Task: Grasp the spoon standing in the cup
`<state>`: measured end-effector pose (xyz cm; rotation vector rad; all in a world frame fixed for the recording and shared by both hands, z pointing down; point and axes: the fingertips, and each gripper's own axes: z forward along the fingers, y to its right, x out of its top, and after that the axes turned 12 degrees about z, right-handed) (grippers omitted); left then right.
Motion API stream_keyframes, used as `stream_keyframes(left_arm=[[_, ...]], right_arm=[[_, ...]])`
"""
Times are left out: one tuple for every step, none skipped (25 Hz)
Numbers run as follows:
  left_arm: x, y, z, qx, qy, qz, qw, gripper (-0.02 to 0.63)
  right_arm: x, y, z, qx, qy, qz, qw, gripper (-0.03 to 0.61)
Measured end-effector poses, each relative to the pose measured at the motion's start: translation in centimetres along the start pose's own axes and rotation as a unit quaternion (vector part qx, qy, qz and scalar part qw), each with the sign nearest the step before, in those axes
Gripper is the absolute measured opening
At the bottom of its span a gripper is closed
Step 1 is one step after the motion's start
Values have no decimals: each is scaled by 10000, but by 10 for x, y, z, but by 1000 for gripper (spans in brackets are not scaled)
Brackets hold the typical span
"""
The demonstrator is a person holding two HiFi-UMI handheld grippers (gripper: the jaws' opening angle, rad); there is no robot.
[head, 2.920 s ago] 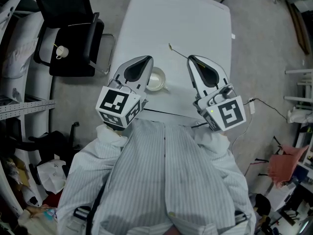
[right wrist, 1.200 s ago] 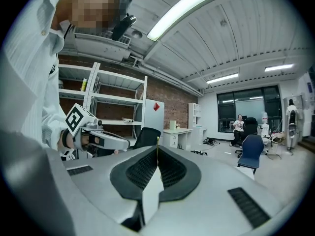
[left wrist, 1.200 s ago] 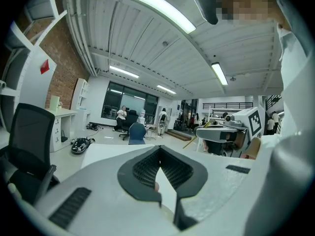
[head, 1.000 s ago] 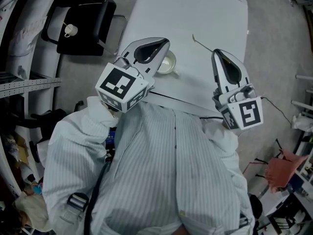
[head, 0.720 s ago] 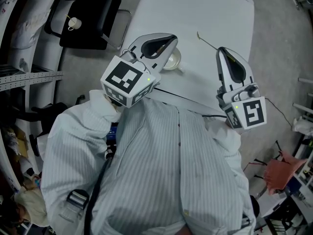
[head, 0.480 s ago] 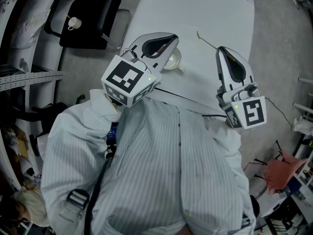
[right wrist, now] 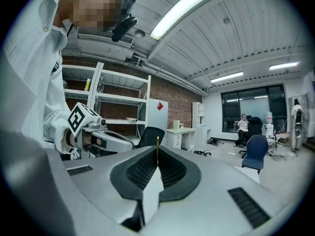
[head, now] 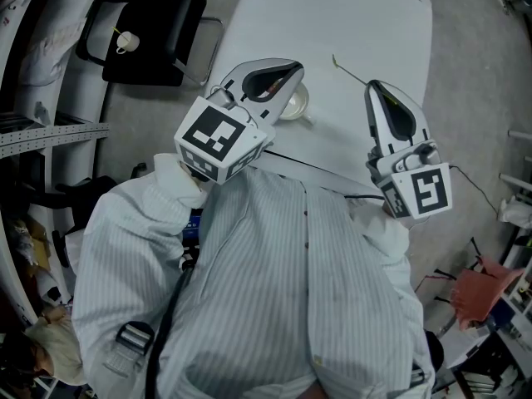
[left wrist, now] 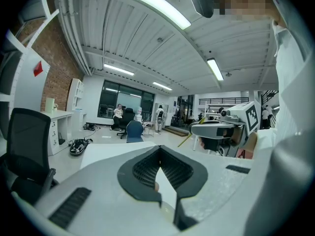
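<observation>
Right tool: we see the right tool (head: pixel 371 86) (right wrist: pixel 157 156) with its jaws pressed together, pinching the thin handle of the spoon.
Spoon: the spoon (head: pixel 349 69) is out of the cup and well apart from it. In the head view it slants from the right tool's tip toward the far end of the surface. In the right gripper view its handle (right wrist: pixel 157 144) pokes up as a thin yellowish line from between the jaw tips. We cannot tell whether its far end touches the surface.
Left tool: the left tool (head: pixel 291 66) (left wrist: pixel 160 154) has its jaw tips closed together, and we see nothing caught between them.
Cup: the white cup (head: pixel 294 102) stands on the surface near its left edge, partly covered by the left tool's tip. We cannot tell whether they touch.
Surface: the white surface (head: pixel 349 15) carries only the cup.
Chair: a black chair (head: pixel 158 48) stands to the left of the surface, with a small white mug (head: pixel 126 41) on its seat.
</observation>
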<state>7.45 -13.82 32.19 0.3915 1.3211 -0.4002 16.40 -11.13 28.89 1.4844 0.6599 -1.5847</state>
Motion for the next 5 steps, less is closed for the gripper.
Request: stream_keyframes(left_arm=[[-1, 0, 0, -6, -8, 4, 10000, 8], [-2, 0, 0, -11, -16, 7, 10000, 9], [-2, -1, 0, -15, -22, 9, 10000, 8], [-3, -1, 1, -20, -28, 10, 10000, 9], [-4, -1, 1, -25, -35, 12, 10000, 8]], right_arm=[[0, 0, 0, -2, 0, 4, 10000, 11], [-1, 0, 1, -3, 0, 9, 10000, 11], [-1, 0, 1, -4, 1, 12, 10000, 11], [-1, 0, 2, -5, 2, 15, 10000, 11], [-1, 1, 2, -7, 3, 17, 10000, 11]])
